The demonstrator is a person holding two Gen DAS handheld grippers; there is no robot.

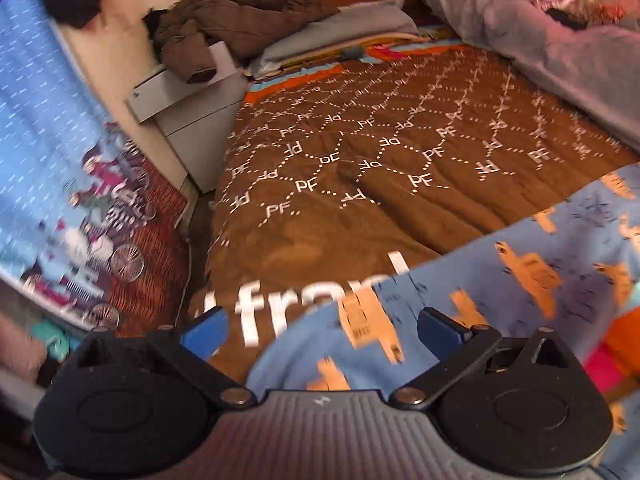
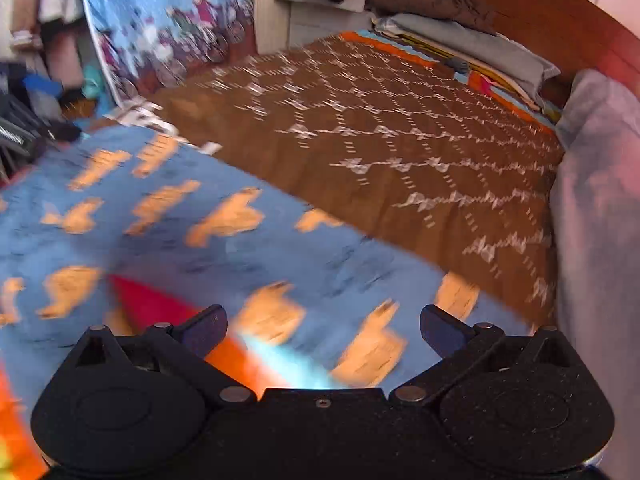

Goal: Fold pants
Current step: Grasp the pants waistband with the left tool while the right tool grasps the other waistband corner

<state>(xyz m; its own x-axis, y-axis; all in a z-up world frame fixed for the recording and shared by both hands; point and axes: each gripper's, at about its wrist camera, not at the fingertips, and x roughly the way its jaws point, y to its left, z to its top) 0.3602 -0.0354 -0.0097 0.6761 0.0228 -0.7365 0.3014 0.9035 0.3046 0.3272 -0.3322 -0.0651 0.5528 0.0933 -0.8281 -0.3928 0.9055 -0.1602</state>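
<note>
The pants (image 1: 520,280) are light blue with orange animal prints and lie spread on the near part of a brown bedspread (image 1: 380,152). In the left wrist view my left gripper (image 1: 320,332) hovers open over their left edge, nothing between its blue fingertips. The right wrist view shows the same pants (image 2: 180,220) filling the near left, with a red, orange and pale blue band (image 2: 256,360) close under the gripper. My right gripper (image 2: 323,330) is open above the cloth. That view is blurred by motion.
A grey duvet (image 1: 560,52) is heaped along the bed's right side, pillows and a brown jacket (image 1: 240,12) at the head. A grey bedside cabinet (image 1: 192,120) and a blue patterned curtain (image 1: 48,140) stand left of the bed. Clutter (image 2: 32,100) lies on the floor.
</note>
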